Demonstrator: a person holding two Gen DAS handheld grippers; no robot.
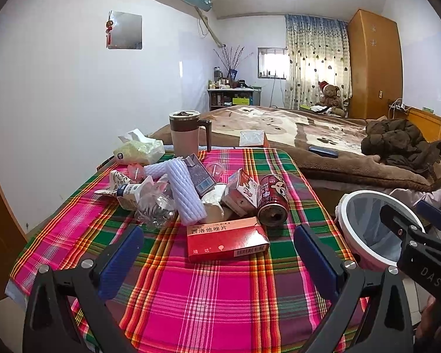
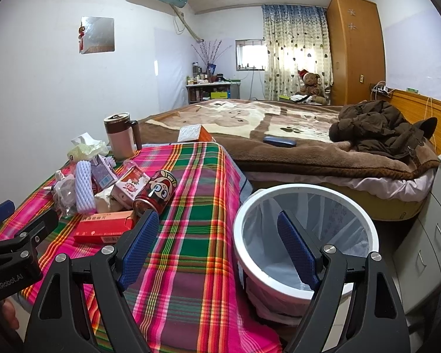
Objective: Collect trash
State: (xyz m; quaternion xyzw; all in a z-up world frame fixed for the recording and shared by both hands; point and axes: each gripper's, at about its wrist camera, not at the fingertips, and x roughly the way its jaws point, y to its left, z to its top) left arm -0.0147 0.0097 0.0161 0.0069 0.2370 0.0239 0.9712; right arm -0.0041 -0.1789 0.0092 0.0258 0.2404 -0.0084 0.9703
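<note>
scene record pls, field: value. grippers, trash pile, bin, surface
left gripper: open, empty, facing the pile
right gripper: open, empty, between table edge and bin
nearest item: red medicine box, flat on the cloth
behind it: red can on its side, small carton, white foam sleeve, crumpled clear plastic
bin: white rim, liner, looks empty, beside the table
surface: plaid tablecloth
non-trash: mug, tissue pack

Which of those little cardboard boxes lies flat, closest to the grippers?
The red medicine box, lying flat at the pile's near edge; the milk carton and purple carton sit tilted behind it.
</note>
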